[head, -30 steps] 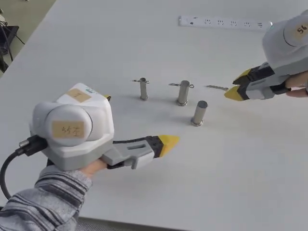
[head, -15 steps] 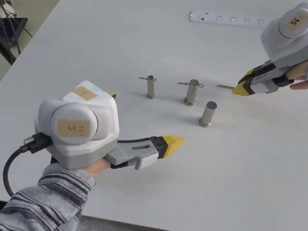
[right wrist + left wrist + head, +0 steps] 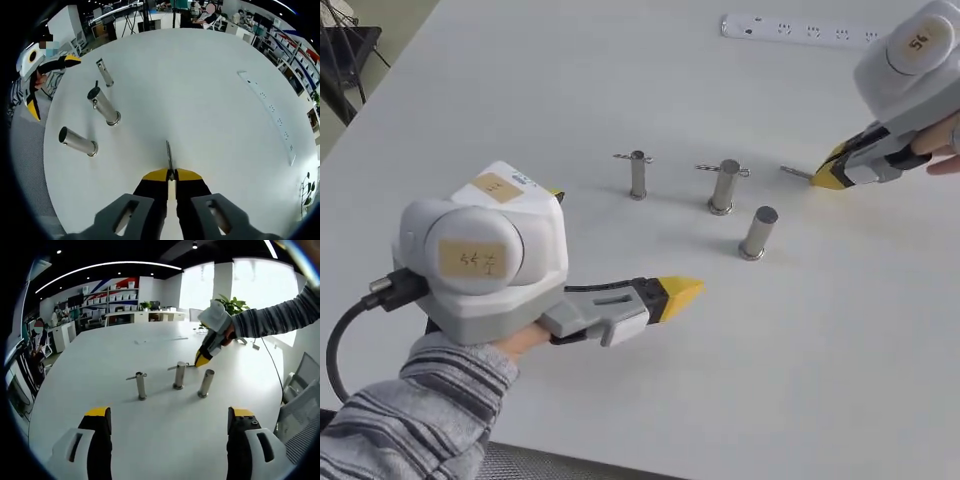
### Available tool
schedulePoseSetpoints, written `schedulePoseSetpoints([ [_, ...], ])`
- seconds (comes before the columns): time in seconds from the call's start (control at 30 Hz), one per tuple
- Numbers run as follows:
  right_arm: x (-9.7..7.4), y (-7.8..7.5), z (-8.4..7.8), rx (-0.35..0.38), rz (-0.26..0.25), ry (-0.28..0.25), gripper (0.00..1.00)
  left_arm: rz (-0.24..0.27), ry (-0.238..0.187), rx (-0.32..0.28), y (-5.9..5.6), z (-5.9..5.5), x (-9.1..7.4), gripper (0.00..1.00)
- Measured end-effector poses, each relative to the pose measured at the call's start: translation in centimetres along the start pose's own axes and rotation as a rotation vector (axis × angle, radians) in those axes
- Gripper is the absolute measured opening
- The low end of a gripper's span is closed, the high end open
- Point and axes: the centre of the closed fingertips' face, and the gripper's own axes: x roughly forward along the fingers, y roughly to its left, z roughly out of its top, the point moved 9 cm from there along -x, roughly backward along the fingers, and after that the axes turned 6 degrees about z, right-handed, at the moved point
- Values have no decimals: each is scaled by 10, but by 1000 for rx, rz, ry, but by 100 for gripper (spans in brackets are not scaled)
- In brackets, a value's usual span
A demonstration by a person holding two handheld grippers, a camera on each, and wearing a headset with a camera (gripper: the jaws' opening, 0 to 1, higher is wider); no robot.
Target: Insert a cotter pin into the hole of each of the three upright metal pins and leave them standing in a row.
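**Three metal pins standing, one without its cotter pin**

Three short silver cylinders are standing upright on the white table (image 3: pixel 470 80), each one flaring into a small flange at its foot. The left metal pin (image 3: pixel 638 176), the slimmest of them, is carrying a thin wire cotter pin (image 3: pixel 624 157) through its top, poking out sideways. The middle metal pin (image 3: pixel 723 188) is wearing a second cotter pin (image 3: pixel 708 168) the same way. The third metal pin (image 3: pixel 757 233) is standing nearer the person and to the right, out of line with the other two, its top bare.

The right gripper (image 3: pixel 823 180) is reaching down to the table just right of the middle metal pin. Its jaws are pressing together on one end of the loose cotter pin (image 3: pixel 169 152), whose slender shank is pointing out ahead of the yellow tips.

The left gripper (image 3: pixel 169 412) is hovering on the near side, well apart from the pins, its jaws spread wide and gripping nothing. A white power strip (image 3: pixel 800 29) is lying near the far edge.
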Motion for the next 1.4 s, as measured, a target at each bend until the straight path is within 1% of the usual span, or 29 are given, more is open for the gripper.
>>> schedulePoseSetpoints([
  [0.03, 0, 1, 1, -29, 1, 11, 0, -1, 0, 0, 0, 0, 0, 96],
  [0.07, 0, 2, 2, -72, 6, 25, 0, -2, 1, 0, 0, 0, 0, 96],
  [0.1, 0, 3, 3, -91, -1, 29, 0, -4, 1, 1, 0, 0, 0, 95],
  [0.17, 1, 5, 4, -94, -3, 31, 0, -6, -4, -1, 0, 1, 0, 94],
  [0.23, 0, 5, 5, -94, -2, 24, 0, -20, -15, -22, -1, 2, -1, 92],
  [0.3, -1, 6, 5, -101, -13, 19, 0, -21, -15, -35, 0, 2, -1, 91],
  [0.37, -2, 7, 7, -135, -30, 6, 0, -21, -17, -36, 0, 3, -2, 90],
  [0.43, -6, 9, 8, -139, -37, -8, 0, -21, -15, -42, 1, 3, -3, 90],
  [0.5, -12, 11, 11, -162, -58, -24, 0, -18, -15, -45, 1, 4, -3, 89],
  [0.53, -14, 12, 11, -172, -58, -25, 0, -17, -18, -41, 1, 5, -3, 89],
  [0.6, -19, 16, 13, -194, -60, -44, 0, -17, -21, -36, 1, 8, -4, 88],
  [0.7, -25, 20, 14, -224, -74, -52, 0, -30, -25, -36, -1, 13, -4, 84],
  [0.8, -33, 28, 16, -253, -86, -76, 0, -45, -33, -34, -3, 19, -2, 81],
  [0.9, -40, 34, 17, -279, -96, -98, 0, -56, -29, -38, -5, 25, 0, 78],
  [1.0, -46, 44, 21, -305, -101, -134, 0, -67, -42, -43, -8, 31, 2, 76],
  [1.1, -50, 52, 24, -331, -102, -163, 0, -86, -42, -65, -11, 35, 4, 74],
  [1.2, -53, 61, 28, -371, -104, -185, 0, -103, -43, -109, -13, 39, 6, 65],
  [1.33, -55, 69, 32, -409, -97, -210, 0, -124, -47, -139, -17, 42, 9, 61],
  [1.4, -55, 72, 34, -438, -92, -231, 0, -148, -48, -171, -20, 44, 10, 58],
])
